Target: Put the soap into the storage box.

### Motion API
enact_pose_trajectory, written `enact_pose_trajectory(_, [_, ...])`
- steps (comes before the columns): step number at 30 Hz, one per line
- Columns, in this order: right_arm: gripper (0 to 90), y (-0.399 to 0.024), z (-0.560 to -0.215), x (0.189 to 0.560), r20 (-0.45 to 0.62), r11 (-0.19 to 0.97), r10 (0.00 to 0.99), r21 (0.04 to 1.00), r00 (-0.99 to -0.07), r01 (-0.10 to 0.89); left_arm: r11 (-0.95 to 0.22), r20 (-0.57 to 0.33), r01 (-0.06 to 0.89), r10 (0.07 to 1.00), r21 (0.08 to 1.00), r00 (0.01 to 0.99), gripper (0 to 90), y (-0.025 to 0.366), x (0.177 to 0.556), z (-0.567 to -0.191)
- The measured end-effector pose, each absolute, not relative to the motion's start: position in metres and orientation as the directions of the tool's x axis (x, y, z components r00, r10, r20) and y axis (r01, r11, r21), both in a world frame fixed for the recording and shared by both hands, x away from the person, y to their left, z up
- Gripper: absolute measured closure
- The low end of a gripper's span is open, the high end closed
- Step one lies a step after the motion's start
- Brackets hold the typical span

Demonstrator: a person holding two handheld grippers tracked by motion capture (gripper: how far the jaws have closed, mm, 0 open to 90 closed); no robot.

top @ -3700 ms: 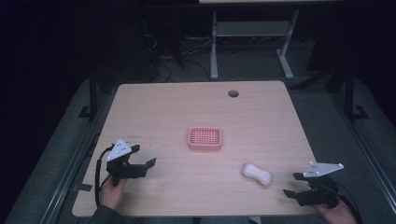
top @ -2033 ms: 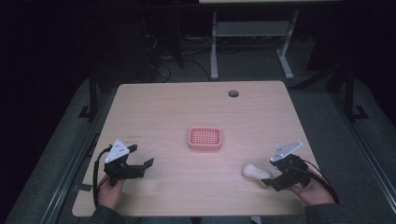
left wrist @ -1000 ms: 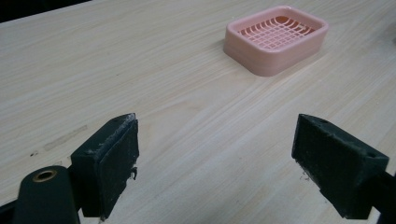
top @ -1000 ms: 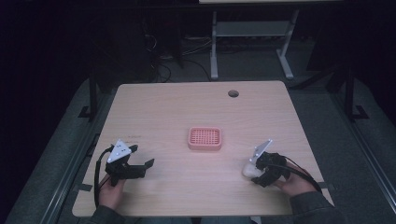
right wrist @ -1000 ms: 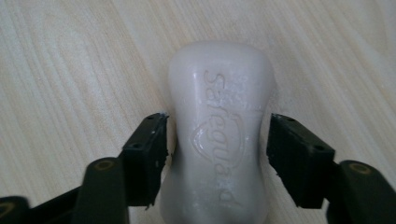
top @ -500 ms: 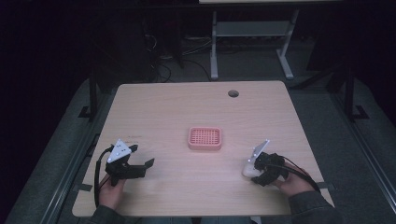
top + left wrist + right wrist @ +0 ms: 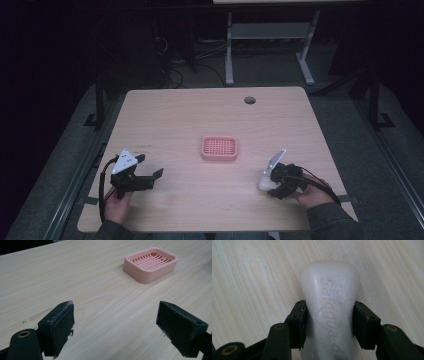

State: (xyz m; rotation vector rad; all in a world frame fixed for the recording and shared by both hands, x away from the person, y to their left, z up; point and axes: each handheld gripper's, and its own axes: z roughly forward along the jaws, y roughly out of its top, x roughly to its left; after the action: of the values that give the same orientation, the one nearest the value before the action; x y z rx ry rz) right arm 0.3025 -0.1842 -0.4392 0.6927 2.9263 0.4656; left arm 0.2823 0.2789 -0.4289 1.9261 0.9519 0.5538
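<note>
soap bar (image 7: 329,315), white with raised lettering, lies on the bench (image 7: 200,115) near its right front edge, well apart from the pink slatted dish (image 7: 219,148) at the middle. right gripper (image 7: 329,323) has just been closing, and its fingers (image 7: 298,322) now press the bar's two sides. left gripper (image 7: 120,327) sits at the left front, its fingers wide apart and holding nothing.
</note>
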Motion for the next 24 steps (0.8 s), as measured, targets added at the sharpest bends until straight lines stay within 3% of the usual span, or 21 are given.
enact_pose_trajectory(24, [49.1, -0.167, -0.412, 0.328, -0.022, 0.852, 0.412, 0.363, -0.911, 0.377, -0.299, 0.001, 0.406, 0.807, 0.864, 0.590, 14.6, 0.281, 0.283, -0.430])
